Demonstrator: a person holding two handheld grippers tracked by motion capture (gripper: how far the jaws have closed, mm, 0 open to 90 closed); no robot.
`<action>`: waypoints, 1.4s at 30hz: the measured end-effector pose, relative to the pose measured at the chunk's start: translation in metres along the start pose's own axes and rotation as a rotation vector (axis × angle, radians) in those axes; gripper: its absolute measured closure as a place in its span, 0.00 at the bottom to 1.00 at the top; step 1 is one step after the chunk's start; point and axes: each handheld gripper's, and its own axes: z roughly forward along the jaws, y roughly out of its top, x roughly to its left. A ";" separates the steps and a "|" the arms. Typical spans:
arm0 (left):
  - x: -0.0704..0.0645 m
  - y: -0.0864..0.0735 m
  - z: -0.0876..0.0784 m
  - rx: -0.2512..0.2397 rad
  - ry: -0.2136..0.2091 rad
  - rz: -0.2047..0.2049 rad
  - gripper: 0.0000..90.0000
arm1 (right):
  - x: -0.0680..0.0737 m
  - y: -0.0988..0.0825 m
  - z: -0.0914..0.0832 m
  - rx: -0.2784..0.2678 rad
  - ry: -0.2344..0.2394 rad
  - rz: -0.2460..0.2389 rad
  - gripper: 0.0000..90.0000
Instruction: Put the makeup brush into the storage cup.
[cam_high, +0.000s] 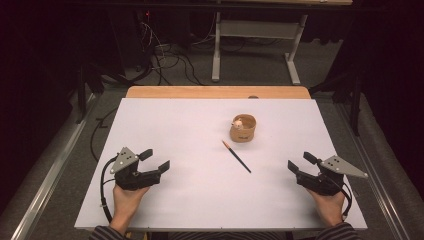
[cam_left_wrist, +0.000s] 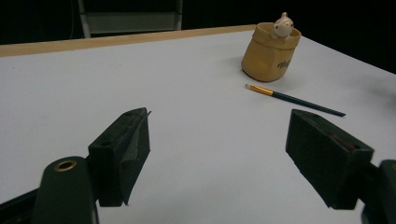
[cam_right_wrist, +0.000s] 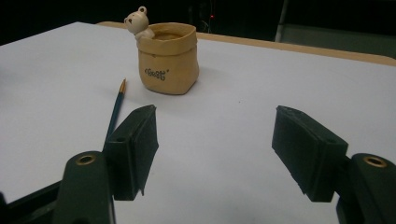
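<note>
Paintbrush (cam_high: 236, 156) flat on the desk (cam_high: 190, 130), centre, untouched.
Beige pot (cam_high: 243, 128) stands just at its 1 o'clock. My left hand-held gripper (cam_high: 156, 161) sits at its 9, my right hand-held gripper (cam_high: 300, 162) at its 3; both jaws wide, empty.

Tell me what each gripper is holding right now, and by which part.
Nothing is held. The left gripper and right gripper both stand open over the table, apart from the paintbrush and the pot.
</note>
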 end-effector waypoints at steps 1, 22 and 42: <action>0.000 0.000 0.000 0.000 0.000 0.000 0.25 | 0.000 0.000 0.000 0.002 -0.002 0.003 0.37; -0.001 0.000 0.002 0.007 0.001 0.005 0.25 | 0.002 0.006 0.003 -0.014 0.003 0.002 0.37; -0.002 -0.001 0.003 0.012 -0.002 0.005 0.25 | 0.006 0.019 0.009 -0.017 0.013 -0.011 0.39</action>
